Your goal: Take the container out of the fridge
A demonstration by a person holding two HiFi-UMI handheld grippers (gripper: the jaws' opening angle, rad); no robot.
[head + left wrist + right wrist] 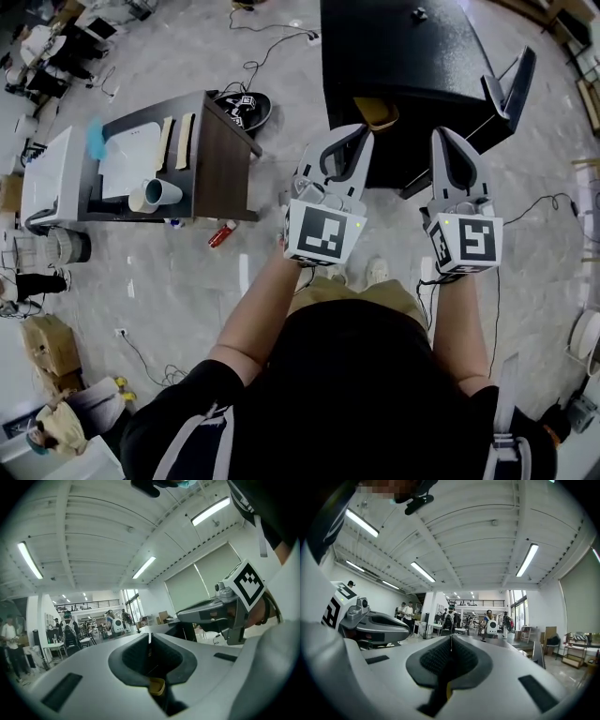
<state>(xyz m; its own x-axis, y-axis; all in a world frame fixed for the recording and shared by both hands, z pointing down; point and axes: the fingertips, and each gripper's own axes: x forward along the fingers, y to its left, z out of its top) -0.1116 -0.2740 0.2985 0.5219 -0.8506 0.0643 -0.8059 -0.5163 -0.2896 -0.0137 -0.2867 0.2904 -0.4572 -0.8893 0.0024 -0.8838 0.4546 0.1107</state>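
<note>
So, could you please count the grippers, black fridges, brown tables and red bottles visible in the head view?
Grippers: 2 (left gripper, right gripper)
Black fridge: 1
Brown table: 1
Red bottle, on the floor: 1
Total: 5

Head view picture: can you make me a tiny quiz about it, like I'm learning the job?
1. True or false: the left hand-held gripper holds a container.
2. What lies on the grey floor by the dark brown wooden table? A) a small red bottle-shaped thing B) a green ball C) a blue shoe
3. Fill in: the right hand-held gripper's jaws are ___ (open or shut).
Key: 1 false; 2 A; 3 shut.
</note>
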